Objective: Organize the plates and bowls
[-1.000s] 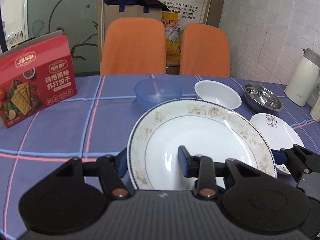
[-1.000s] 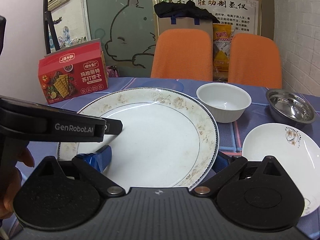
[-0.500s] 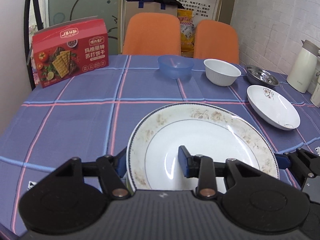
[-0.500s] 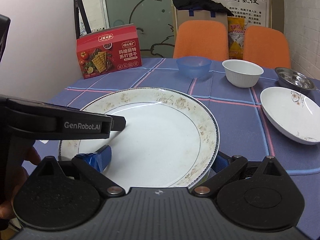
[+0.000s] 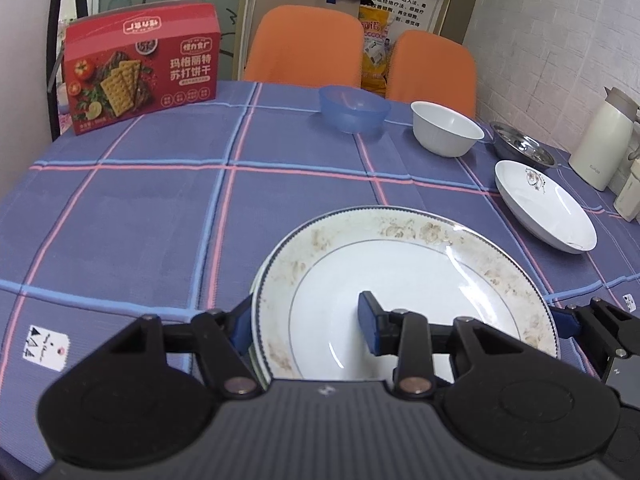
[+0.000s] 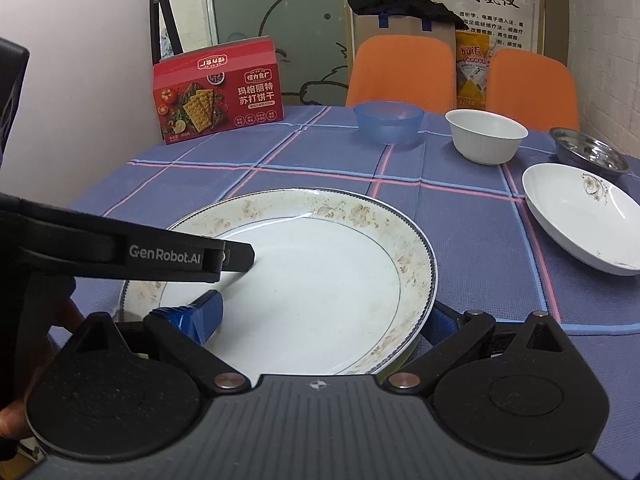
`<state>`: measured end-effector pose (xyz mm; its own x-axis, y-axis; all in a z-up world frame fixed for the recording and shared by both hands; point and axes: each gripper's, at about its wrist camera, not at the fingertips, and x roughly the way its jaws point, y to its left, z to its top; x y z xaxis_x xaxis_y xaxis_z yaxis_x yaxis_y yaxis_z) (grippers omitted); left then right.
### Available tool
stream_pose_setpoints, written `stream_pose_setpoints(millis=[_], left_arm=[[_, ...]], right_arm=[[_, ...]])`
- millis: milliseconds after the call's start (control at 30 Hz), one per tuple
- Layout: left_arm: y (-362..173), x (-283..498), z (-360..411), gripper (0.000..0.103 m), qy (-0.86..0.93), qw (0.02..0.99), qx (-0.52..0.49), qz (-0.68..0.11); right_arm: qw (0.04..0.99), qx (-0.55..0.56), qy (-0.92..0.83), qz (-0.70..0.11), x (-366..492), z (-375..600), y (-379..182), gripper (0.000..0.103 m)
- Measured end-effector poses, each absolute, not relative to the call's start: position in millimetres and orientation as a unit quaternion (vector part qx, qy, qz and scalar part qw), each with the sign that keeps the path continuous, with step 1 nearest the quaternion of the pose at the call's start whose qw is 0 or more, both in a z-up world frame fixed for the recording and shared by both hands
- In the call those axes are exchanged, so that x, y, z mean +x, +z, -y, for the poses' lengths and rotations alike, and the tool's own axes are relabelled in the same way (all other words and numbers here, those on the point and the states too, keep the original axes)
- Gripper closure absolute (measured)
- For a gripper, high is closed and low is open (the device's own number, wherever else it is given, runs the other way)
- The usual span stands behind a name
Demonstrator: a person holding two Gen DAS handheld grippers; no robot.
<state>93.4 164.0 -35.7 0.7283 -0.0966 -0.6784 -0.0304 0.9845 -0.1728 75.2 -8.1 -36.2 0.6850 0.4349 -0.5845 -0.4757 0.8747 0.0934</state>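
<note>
left wrist view is showing the left gripper (image 5: 308, 320) clamping the near-left rim of the large floral plate (image 5: 404, 288), one finger under the edge and one on the well; right wrist view is showing the right gripper (image 6: 320, 316) gripping the same plate (image 6: 312, 280) on its right side, fingers straddling the rim; the plate is sitting low over the checked tablecloth (image 5: 140, 216), whether touching or just above it is hard to tell; the step looks like placing this plate as a stack base; next the jaws would need opening and backing off level; farther right is lying the shallow white dish (image 5: 544, 208); beyond are standing the white bowl (image 5: 446, 132), blue bowl (image 5: 354, 108) and steel bowl (image 5: 522, 148).
</note>
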Motion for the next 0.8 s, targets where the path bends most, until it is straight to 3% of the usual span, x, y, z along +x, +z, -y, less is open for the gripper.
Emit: stream_pose_setpoints(millis=[133, 200, 233, 800], left_arm=[[-37.1, 92.2, -168.2, 0.053, -0.030, 0.925, -0.101, -0.364], [-29.4, 88.4, -168.4, 0.037, -0.024, 0.934, -0.095, -0.344], [-25.0, 87.1, -167.9, 0.035, -0.018, 0.938, -0.089, -0.335], [-3.1, 101.0, -136.5, 0.028, -0.026, 0.943, -0.076, -0.324]], right_arm=[[0.918, -0.030, 0.242, -0.312, 76.8, 11.4, -36.7, 0.014], [0.915, -0.064, 0.238, -0.321, 77.6, 5.5, -39.5, 0.014], [0.911, -0.089, 0.236, -0.326, 77.8, 1.2, -42.6, 0.014], [0.931, 0.019, 0.185, -0.314, 88.0, 74.8, -31.7, 0.015]])
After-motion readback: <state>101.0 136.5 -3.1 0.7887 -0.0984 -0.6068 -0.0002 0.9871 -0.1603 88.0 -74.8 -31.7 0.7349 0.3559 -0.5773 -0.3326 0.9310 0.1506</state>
